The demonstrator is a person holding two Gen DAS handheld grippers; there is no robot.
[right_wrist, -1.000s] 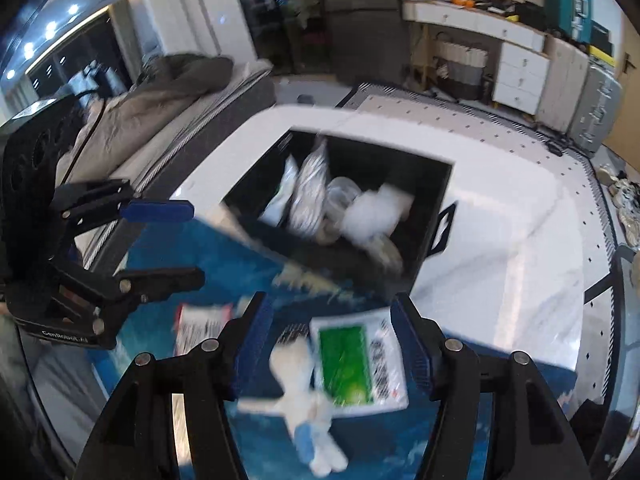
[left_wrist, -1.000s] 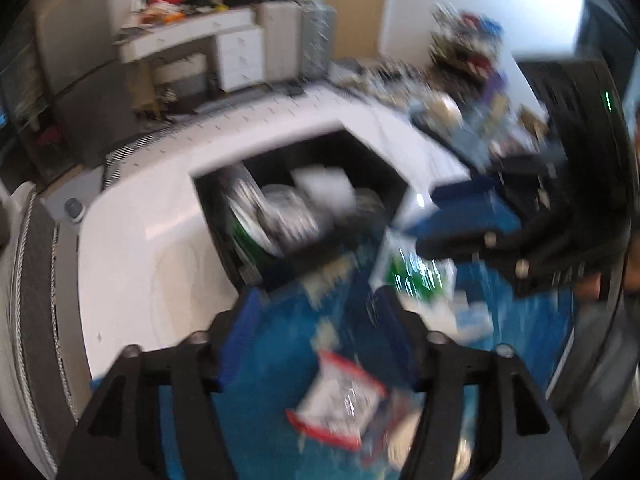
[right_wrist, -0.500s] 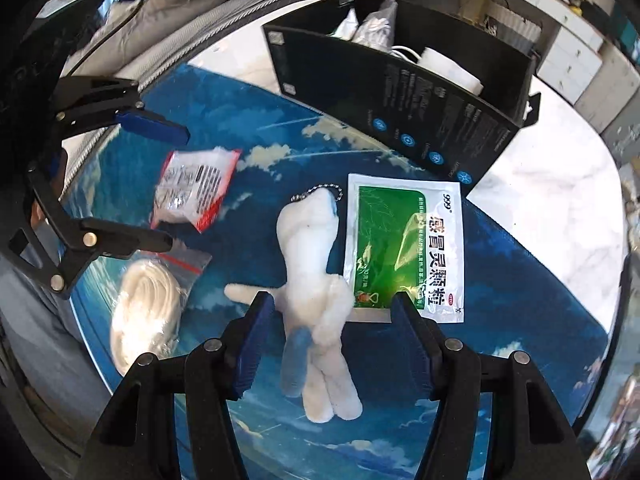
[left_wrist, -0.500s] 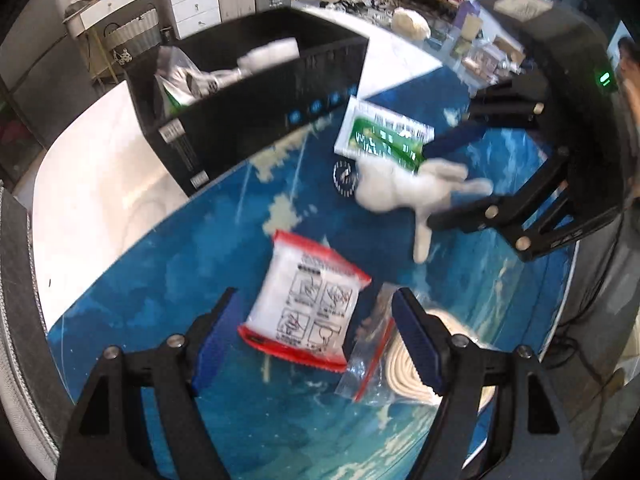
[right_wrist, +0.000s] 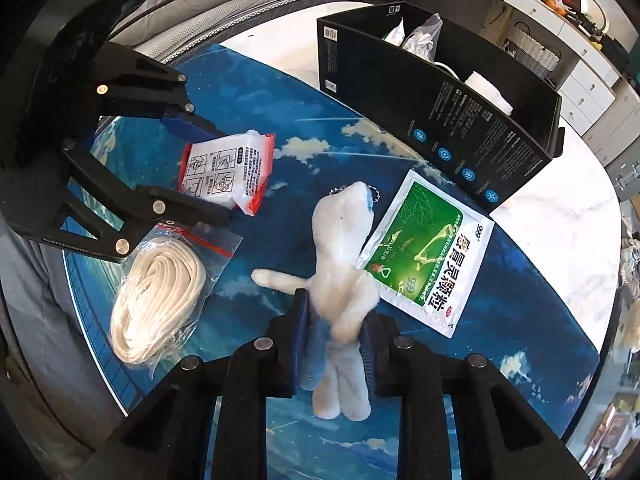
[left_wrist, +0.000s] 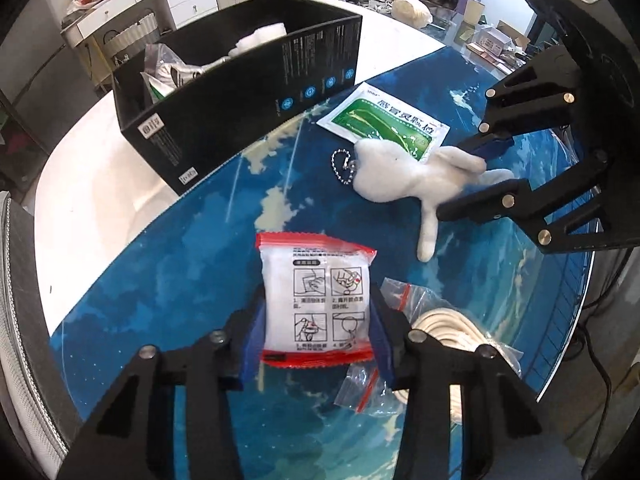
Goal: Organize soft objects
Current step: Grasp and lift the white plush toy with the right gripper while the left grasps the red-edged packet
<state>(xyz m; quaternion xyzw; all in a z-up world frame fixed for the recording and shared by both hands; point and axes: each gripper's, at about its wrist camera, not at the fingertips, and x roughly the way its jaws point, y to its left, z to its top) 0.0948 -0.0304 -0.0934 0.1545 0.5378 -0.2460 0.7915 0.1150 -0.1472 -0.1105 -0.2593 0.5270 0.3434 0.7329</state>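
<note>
- Blue mat [left_wrist: 192, 280], printed with sky and clouds, covers part of a white marble table [left_wrist: 92, 200]; four loose soft things lie on it: one red-edged white packet [left_wrist: 316, 296], one white plush toy [right_wrist: 340, 248] with a ball chain [left_wrist: 340, 164], one green-and-white sachet [right_wrist: 424, 256] and one clear zip bag of coiled cream cord [right_wrist: 156, 292].
- One black box [right_wrist: 440, 120] stands open-topped at the mat's far edge, partly on the bare marble; inside it show a silvery crinkled bag [right_wrist: 420, 36], a green-printed pouch [left_wrist: 158, 84] and something white and fluffy [left_wrist: 260, 38]. What else it holds is hidden.
- The left gripper [left_wrist: 316, 328] has its blue pads against both long sides of the red-edged packet, squeezing it at the near end while it lies on the mat.
- The right gripper [right_wrist: 336, 328] is closed around the plush toy's waist; the head points toward the box, the legs trail back between the fingers.
- The sachet lies just right of the toy, its corner tucked under it.
- The cord bag sits beside the left gripper, touching the packet's edge.
</note>
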